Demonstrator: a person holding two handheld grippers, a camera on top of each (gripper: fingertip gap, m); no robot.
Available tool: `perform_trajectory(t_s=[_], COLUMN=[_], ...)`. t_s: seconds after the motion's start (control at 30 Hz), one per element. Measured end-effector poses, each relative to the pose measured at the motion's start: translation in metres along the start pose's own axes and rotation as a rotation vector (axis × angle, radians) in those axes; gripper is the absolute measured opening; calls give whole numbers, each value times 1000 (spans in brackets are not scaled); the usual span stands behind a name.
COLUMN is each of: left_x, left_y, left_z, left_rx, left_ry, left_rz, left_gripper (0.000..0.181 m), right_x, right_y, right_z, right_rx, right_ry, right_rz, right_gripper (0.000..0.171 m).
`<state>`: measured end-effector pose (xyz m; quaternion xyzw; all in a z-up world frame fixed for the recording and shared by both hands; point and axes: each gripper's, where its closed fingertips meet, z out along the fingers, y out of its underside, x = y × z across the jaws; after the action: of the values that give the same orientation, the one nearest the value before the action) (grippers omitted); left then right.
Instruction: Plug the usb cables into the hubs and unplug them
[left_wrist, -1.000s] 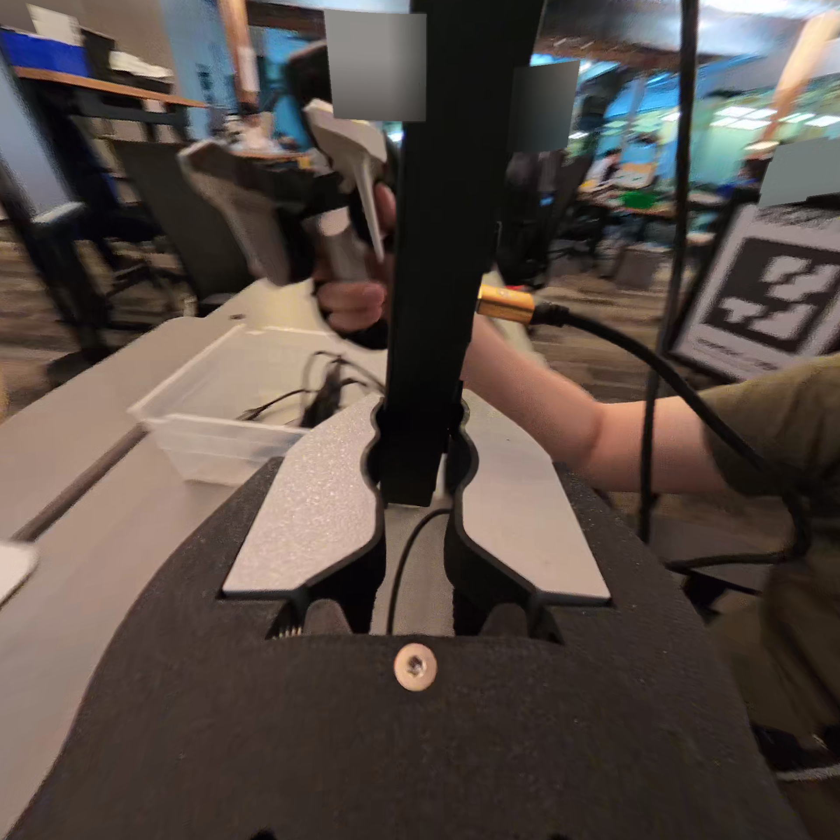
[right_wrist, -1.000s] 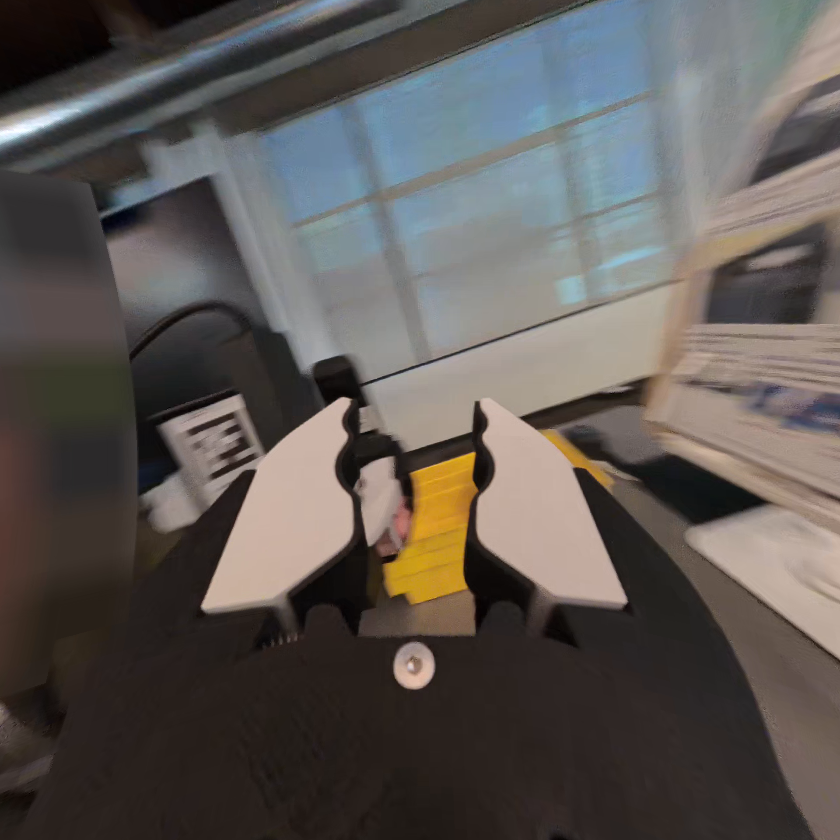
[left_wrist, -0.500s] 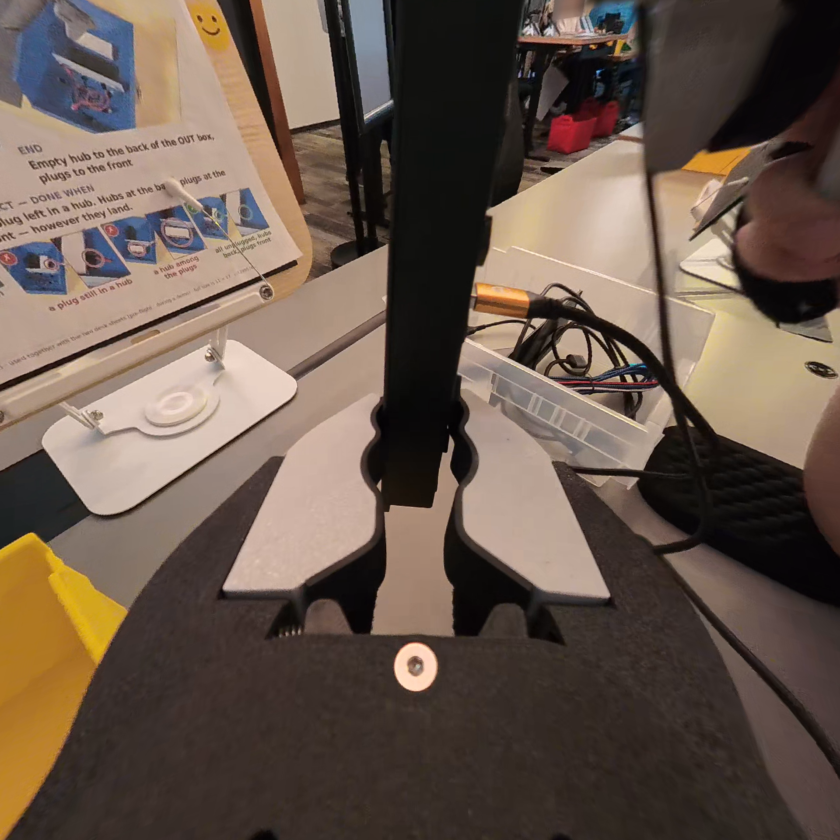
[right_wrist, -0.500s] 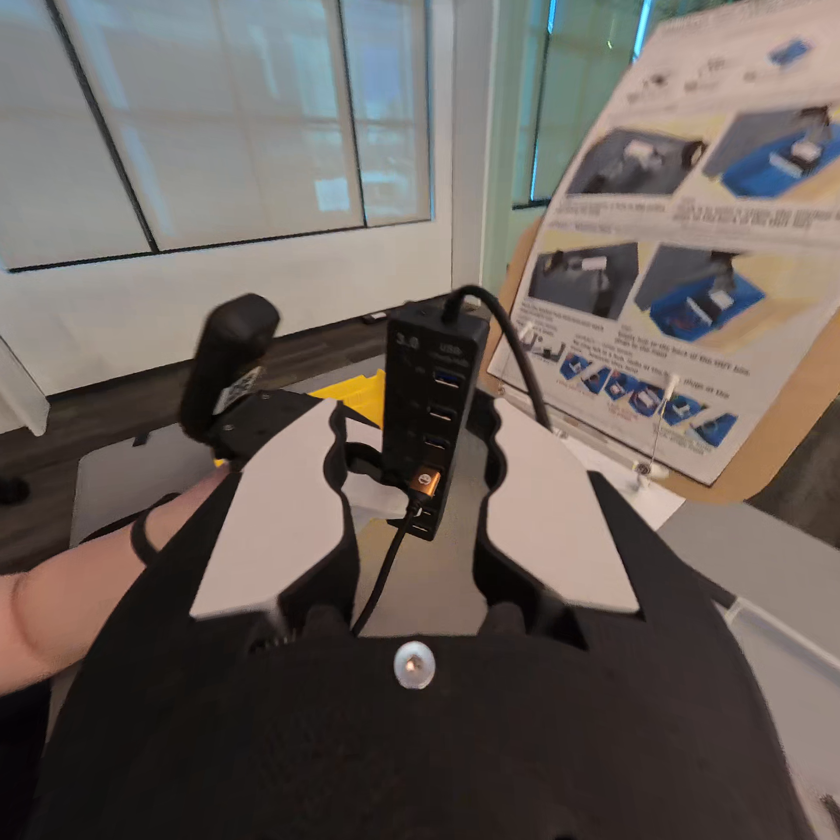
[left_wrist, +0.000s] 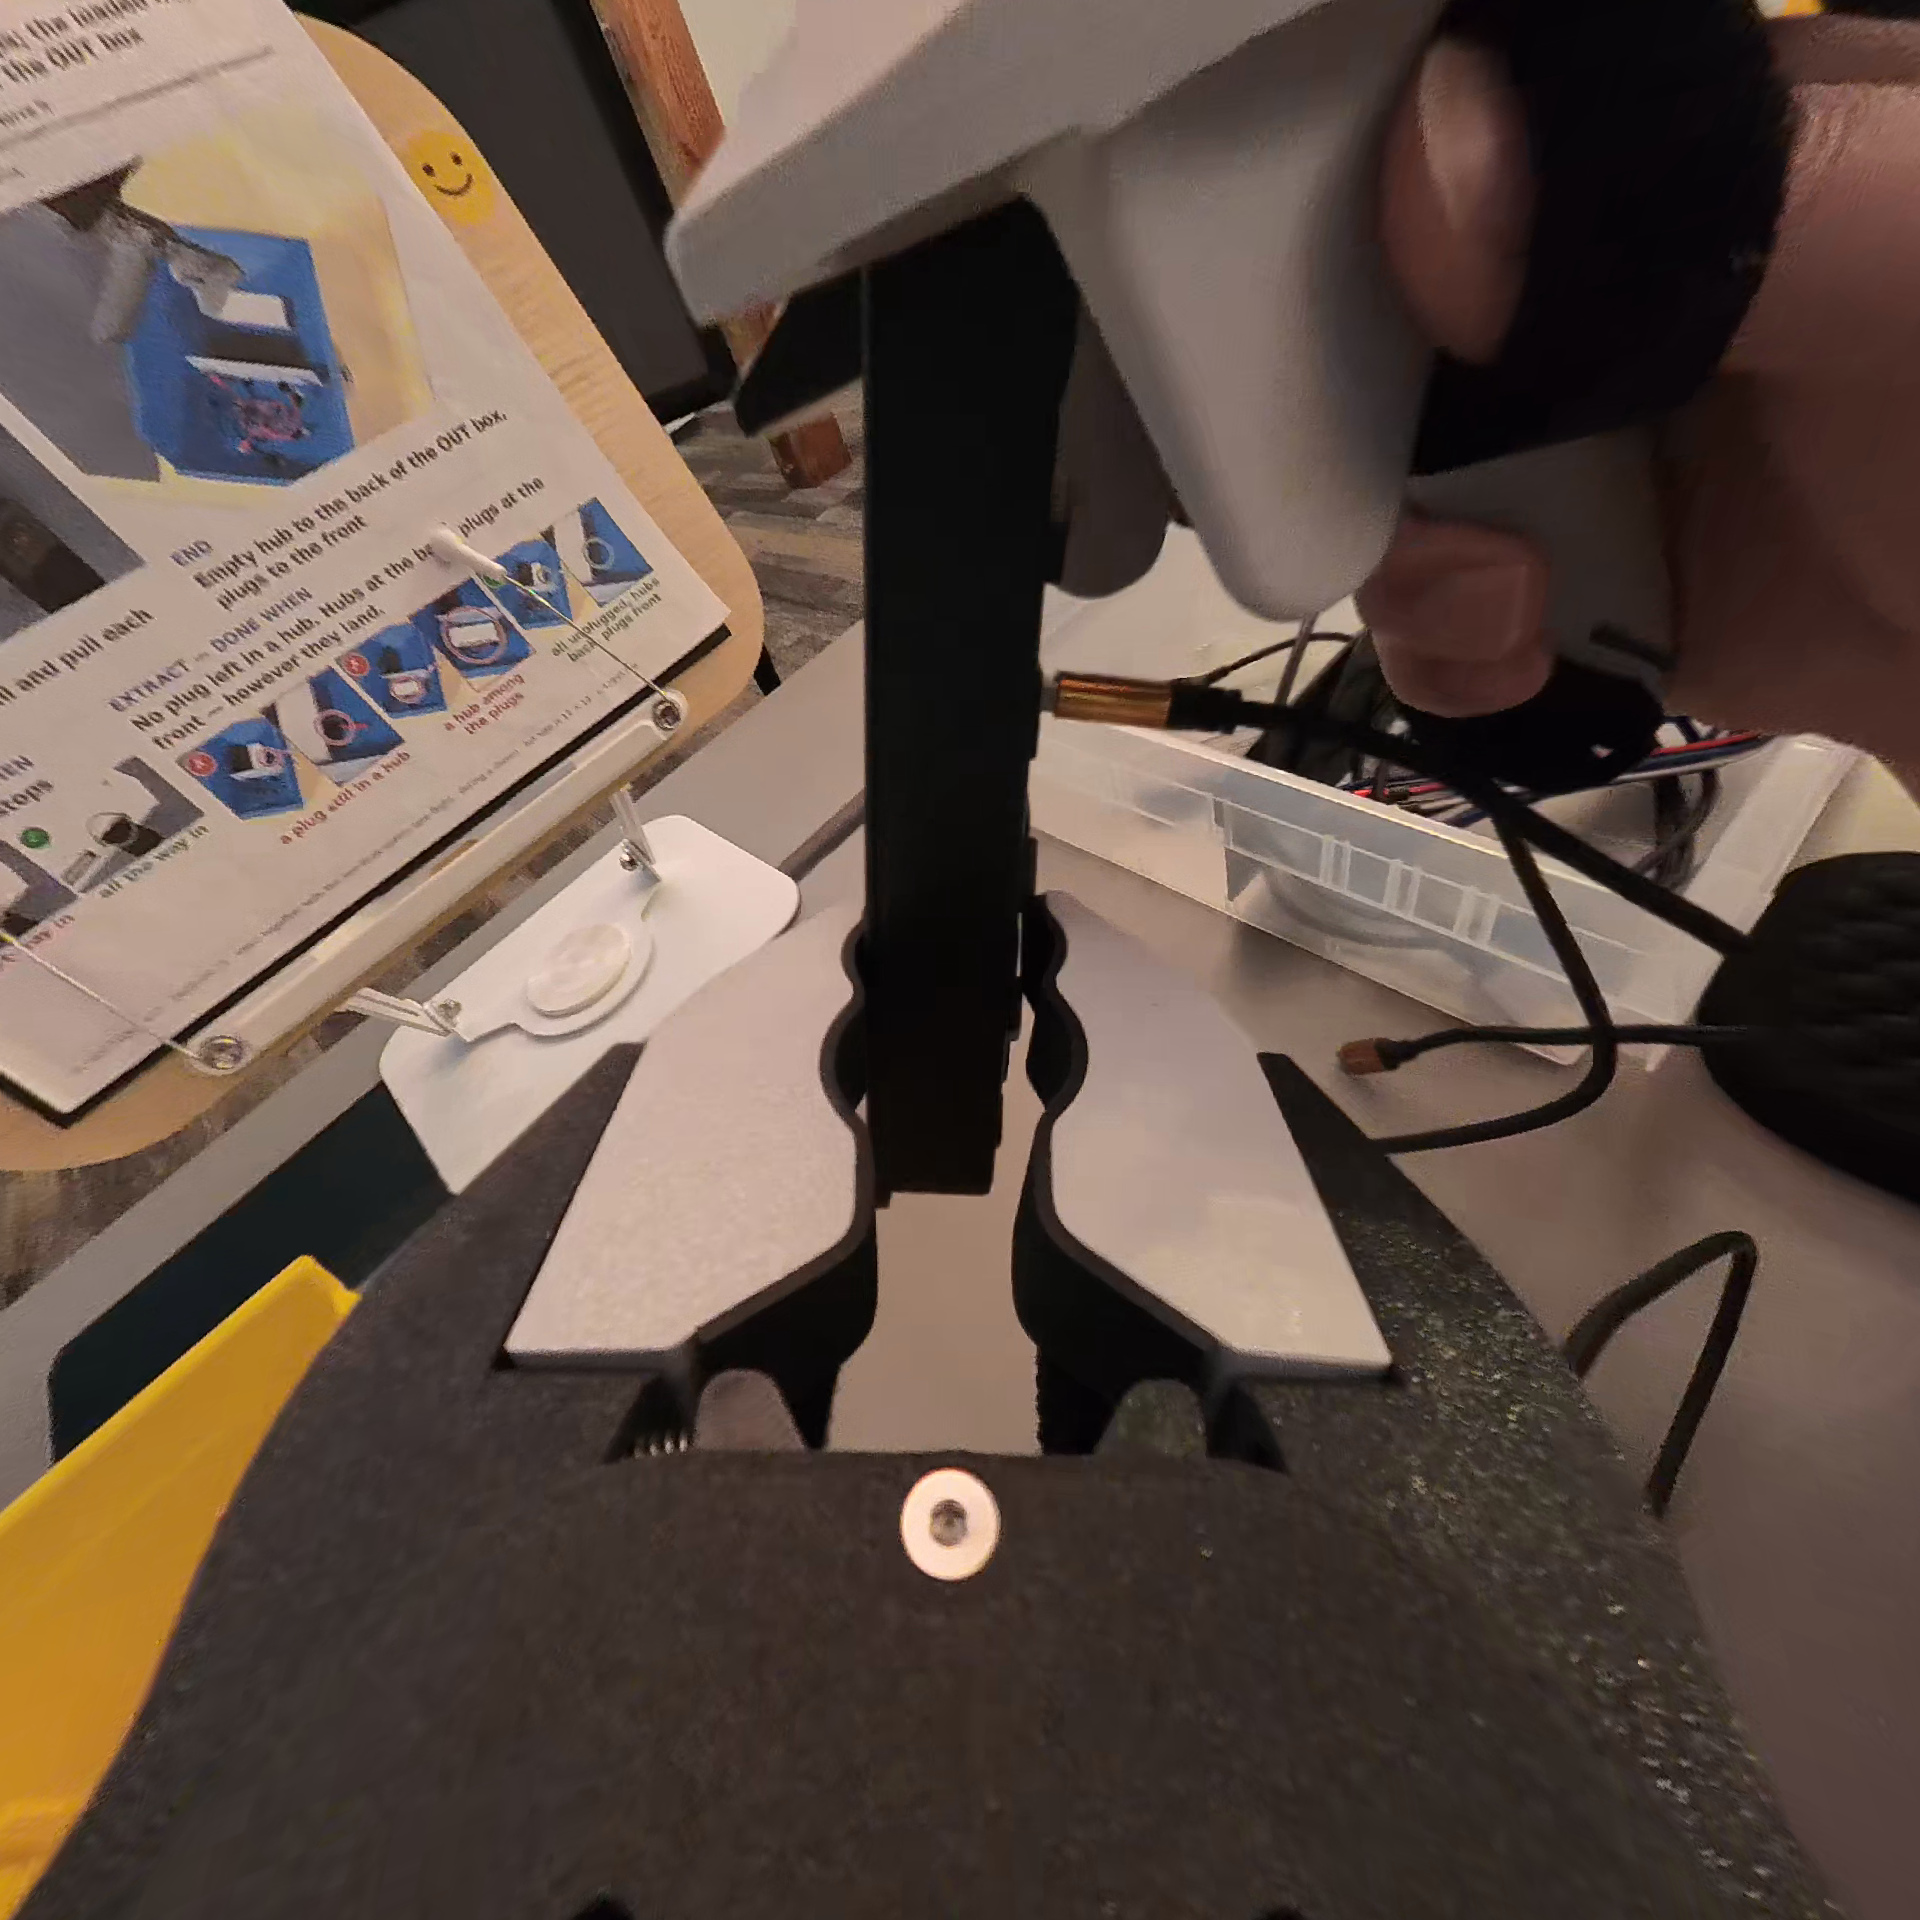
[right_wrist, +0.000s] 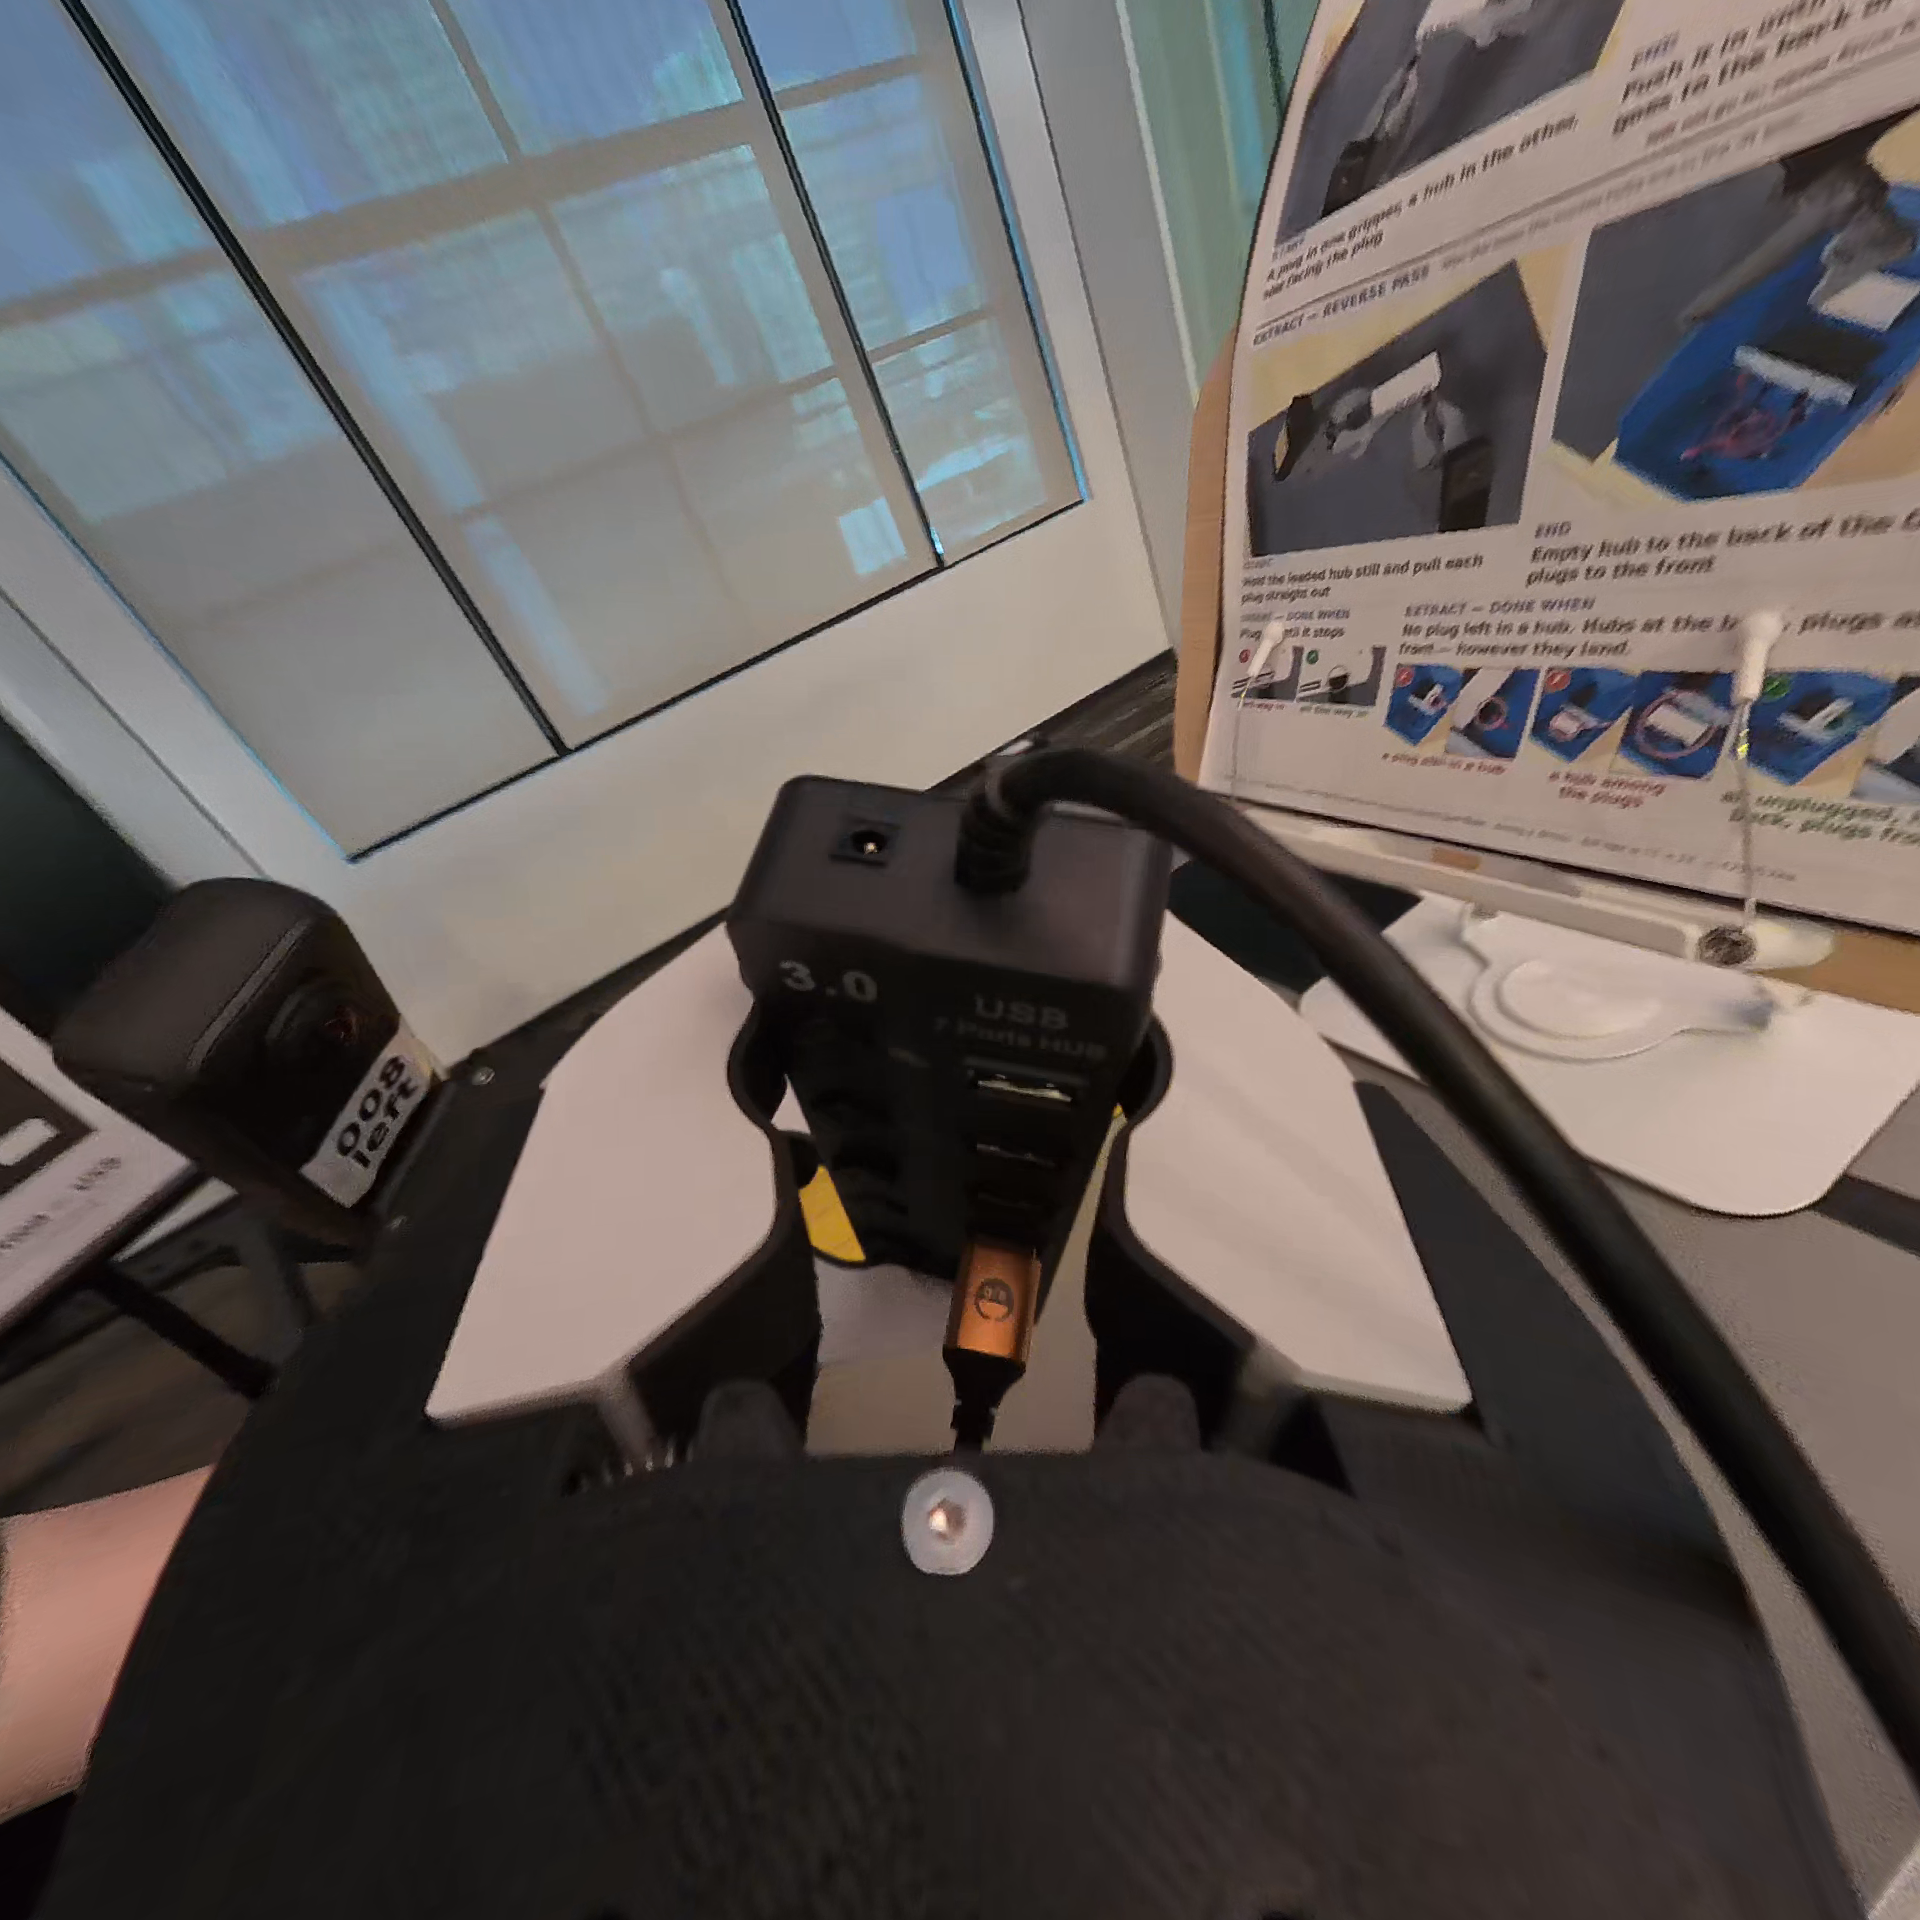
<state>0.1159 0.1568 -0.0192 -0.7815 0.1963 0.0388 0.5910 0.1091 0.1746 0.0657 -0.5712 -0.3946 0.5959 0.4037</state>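
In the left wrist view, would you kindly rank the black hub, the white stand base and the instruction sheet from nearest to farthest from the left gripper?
1. black hub: clamped between the left gripper fingers, centre.
2. white stand base: on the table, just left of the fingers.
3. instruction sheet: propped up, upper left, behind the base.

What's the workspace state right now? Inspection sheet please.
Surface: grey tabletop, no spills seen.
Job's things: long black USB hub upright; gold-shelled USB plug seated in a lower port; the two ports above it look empty.
Clutter: yellow plastic bin near left; black textured pad at right.
Grippers: left hand-held gripper shut on the hub; right hand-held gripper open, fingers flanking hub and plug.
Cables: clear plastic bin of tangled cables; loose plug end lying on the table; thick black hub lead arcs right.
Surroundings: printed instruction sheet on a wooden stand; grid windows.
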Motion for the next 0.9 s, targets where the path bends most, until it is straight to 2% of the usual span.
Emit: perform_trajectory(t_s=[0.03, 0.1, 0.2, 0.33, 0.37, 0.63, 0.73, 0.83, 0.9], left_x=[-1, -3, -1, -1, 0, -3, -9, -27, -45], left_y=[0, 0, 7, 18, 18, 5, -4, -9, -9], left_z=[-1, -1, 5, 14, 15, 11, 4, -4, -10], left_rx=[3, 3, -33, -70, -60, 69, 137, 207, 249], left_ry=[-8, -36, -43, -29, -11, 52, 103, 115, 60], left_rz=[12, 30, 44, 31, 26, -45, -178, -340, -406], left_gripper=[26, 41, 48, 42, 34, 27, 27, 27, 27], right_x=[1, -1, -8, -18, -19, -33, -53, -75, -83], right_y=[1, 4, 11, 14, 14, 7, -9, -24, -33], right_z=[0, 2, 7, 10, 11, 9, -5, -21, -26], right_rx=[-10, -24, -53, -61, -61, -39, -17, 35, 129], right_ry=[-16, -41, -46, -25, -8, 25, 68, 150, 214], right_rz=[27, 63, 52, 1, -22, -178, -291, -480, -571], right_gripper=[64, 63, 64, 64, 64, 65, 69, 56, 45])
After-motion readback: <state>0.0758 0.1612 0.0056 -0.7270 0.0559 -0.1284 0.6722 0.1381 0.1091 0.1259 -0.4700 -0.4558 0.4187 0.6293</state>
